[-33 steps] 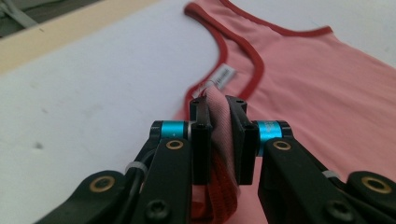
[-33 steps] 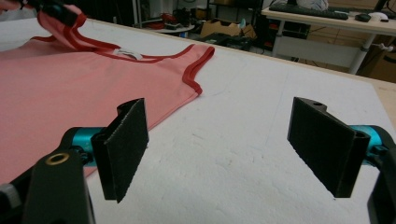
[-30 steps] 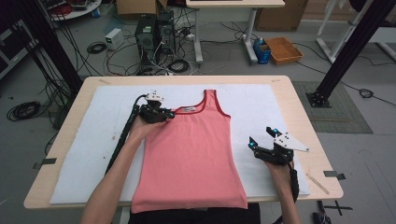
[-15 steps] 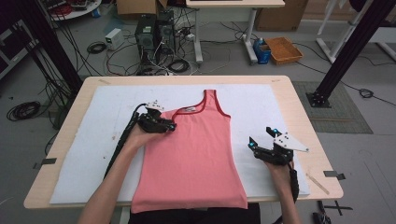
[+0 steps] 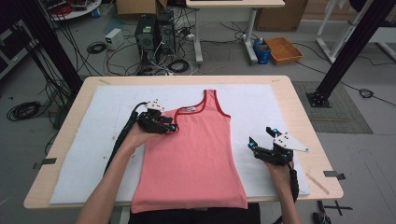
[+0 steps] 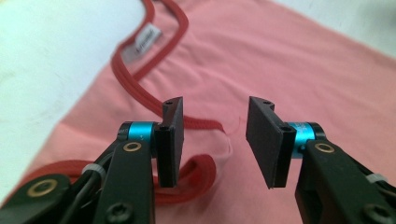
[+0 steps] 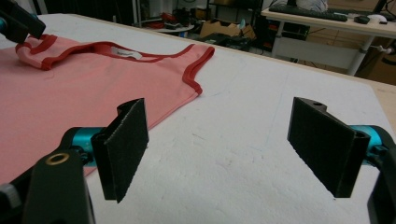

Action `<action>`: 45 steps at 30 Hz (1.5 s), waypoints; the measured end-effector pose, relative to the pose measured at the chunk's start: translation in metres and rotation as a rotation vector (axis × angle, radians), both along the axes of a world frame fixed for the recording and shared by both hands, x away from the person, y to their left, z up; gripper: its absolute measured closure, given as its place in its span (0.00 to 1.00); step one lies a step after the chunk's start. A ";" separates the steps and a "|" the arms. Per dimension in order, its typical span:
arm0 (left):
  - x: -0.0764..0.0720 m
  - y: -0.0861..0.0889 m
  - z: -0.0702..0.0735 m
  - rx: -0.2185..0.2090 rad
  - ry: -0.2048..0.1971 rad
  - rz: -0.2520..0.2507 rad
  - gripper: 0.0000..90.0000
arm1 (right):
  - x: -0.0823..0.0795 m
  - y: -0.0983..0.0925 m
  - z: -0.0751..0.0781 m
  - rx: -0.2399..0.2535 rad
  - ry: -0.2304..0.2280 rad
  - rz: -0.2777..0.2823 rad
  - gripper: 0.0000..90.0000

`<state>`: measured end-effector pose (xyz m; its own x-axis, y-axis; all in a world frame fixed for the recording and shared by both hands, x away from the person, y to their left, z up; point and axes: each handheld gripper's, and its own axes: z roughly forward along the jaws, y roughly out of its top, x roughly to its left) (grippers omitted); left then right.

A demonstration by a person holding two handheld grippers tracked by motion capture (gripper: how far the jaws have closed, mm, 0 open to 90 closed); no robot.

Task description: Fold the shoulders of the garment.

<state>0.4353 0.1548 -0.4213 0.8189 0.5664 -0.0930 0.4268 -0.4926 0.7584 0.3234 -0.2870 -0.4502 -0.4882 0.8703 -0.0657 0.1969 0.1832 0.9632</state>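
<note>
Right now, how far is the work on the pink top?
Done: the top lies flat on the white mat, and its left strap is folded over onto the body. In hand: the left hand-held gripper has just been opening above that strap, with nothing between its pads. Left: the right strap and the sides are still unfolded; the right hand-held gripper waits open over the mat.

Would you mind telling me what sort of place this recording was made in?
Probably a robotics lab or workshop. A pink tank top lies on a padded wooden table, behind which computer towers stand amid loose cables on the floor, beside black frame posts.
</note>
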 end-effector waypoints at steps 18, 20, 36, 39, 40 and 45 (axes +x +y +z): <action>-0.016 0.009 -0.004 0.026 -0.035 -0.028 0.98 | 0.000 0.000 0.000 0.003 0.002 -0.001 0.22; -0.016 0.007 -0.005 0.018 -0.048 -0.026 0.81 | 0.000 0.000 0.000 0.003 0.002 -0.001 0.22; -0.026 0.004 0.000 0.065 -0.081 -0.054 0.96 | 0.000 0.000 0.000 0.008 0.009 -0.003 0.22; -0.035 0.004 -0.001 0.056 -0.077 -0.069 0.97 | 0.000 0.000 0.000 0.005 0.003 -0.004 0.22; -0.038 0.004 -0.002 0.061 -0.072 -0.075 0.96 | 0.000 0.000 0.000 0.007 0.006 -0.004 0.22; -0.048 0.004 -0.011 0.063 -0.037 -0.079 0.96 | 0.000 0.000 0.000 0.005 0.004 -0.007 0.22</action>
